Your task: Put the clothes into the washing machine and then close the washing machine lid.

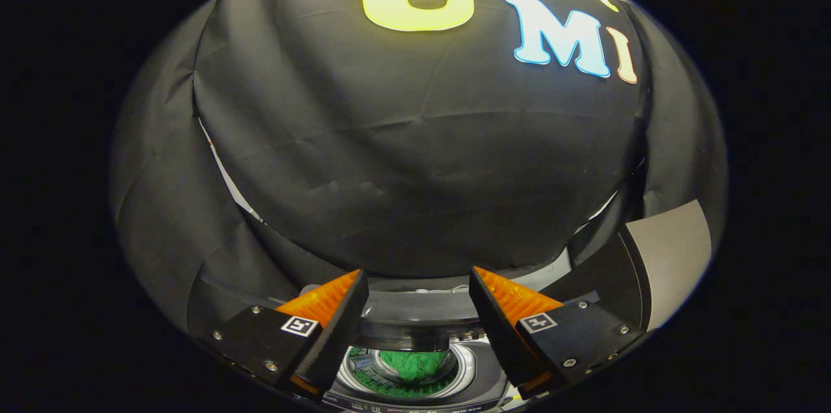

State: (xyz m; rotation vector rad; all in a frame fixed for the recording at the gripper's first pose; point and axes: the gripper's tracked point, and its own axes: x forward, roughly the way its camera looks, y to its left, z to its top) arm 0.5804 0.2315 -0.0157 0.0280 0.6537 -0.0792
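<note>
1. My tongs [419, 309] are spread wide, holding nothing.
2. Below, between them, green clothes [414, 364] sit inside the washing machine [454, 367] drum.
3. The lid [415, 315] stands raised; a careless push could slip off.

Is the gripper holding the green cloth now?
No. The gripper is open and empty; the green cloth lies in the washing machine drum below.

The gripper [419, 283] has two wedge-shaped fingers [324, 299] with ribbed inner faces, standing apart with nothing between them. Each is bolted to a dark angular block — silver screw heads at the corners (three or so visible per block) — bearing a small square black-and-white marker tag.
</note>
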